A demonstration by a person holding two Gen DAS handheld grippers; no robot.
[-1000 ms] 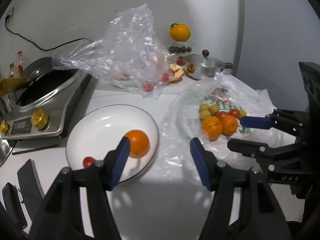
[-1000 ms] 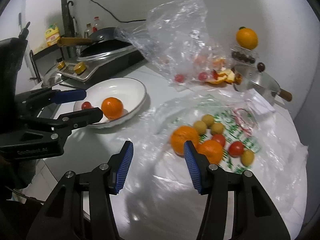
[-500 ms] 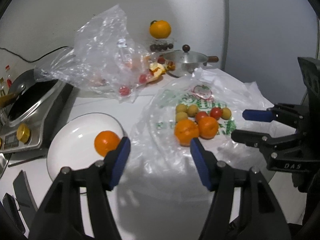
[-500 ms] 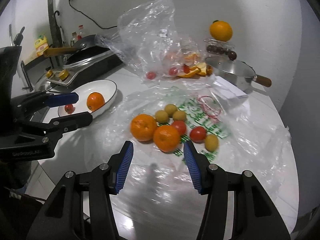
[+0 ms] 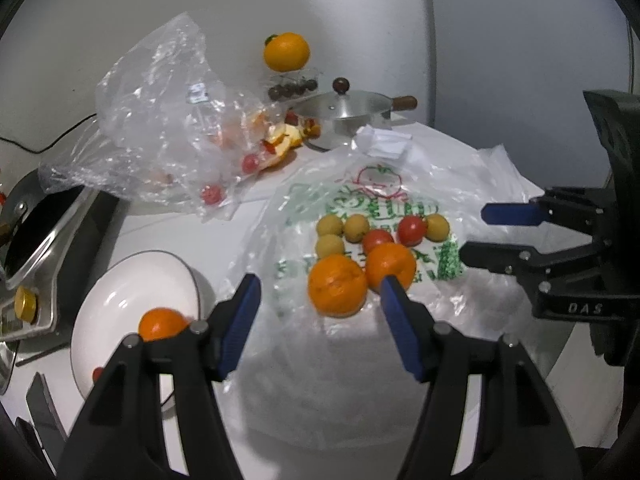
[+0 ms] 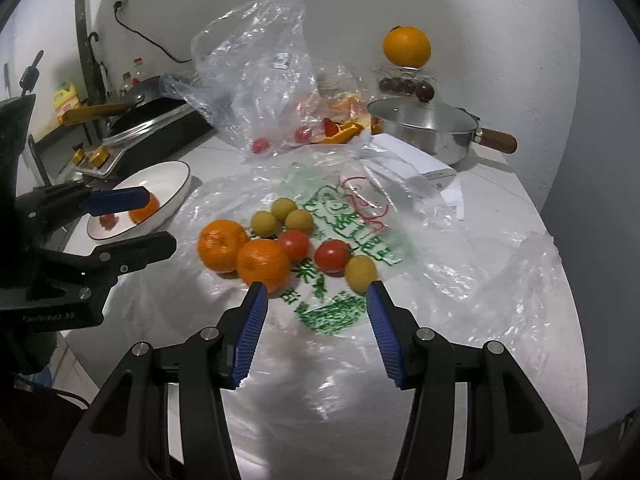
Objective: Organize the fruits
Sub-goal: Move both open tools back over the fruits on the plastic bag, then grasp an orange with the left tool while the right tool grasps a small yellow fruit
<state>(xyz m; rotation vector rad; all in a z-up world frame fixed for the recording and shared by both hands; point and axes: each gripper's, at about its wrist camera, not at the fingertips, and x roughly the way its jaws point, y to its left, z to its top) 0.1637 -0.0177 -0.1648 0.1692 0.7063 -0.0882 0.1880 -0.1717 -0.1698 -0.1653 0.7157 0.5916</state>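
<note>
Two oranges [image 5: 338, 286] [image 6: 262, 264], two red tomatoes [image 5: 412, 230] [image 6: 332, 256] and several small yellow fruits [image 5: 330, 226] [image 6: 360, 272] lie on a flattened printed plastic bag [image 5: 400, 208]. To their left, a white plate [image 5: 132, 276] [image 6: 168, 172] holds one orange [image 5: 162, 322] and a small tomato [image 6: 107, 220]. My left gripper [image 5: 319, 284] hovers open just short of the nearer orange, holding nothing. My right gripper [image 6: 315, 290] is open and empty in front of the fruit pile. Each gripper shows in the other's view, the right gripper [image 5: 476, 234] right of the pile and the left gripper [image 6: 158, 220] before the plate.
A crumpled clear bag [image 5: 160, 128] with small tomatoes stands behind the plate, orange peel [image 5: 286, 138] beside it. A lidded steel pot [image 5: 348, 114] and an orange on a clear box [image 5: 286, 51] sit at the back. A cooker with a pan [image 5: 36, 232] is at far left.
Both grippers have moved right, away from the plate and toward the fruit on the printed bag, with a slight roll. Both stay open and empty.
</note>
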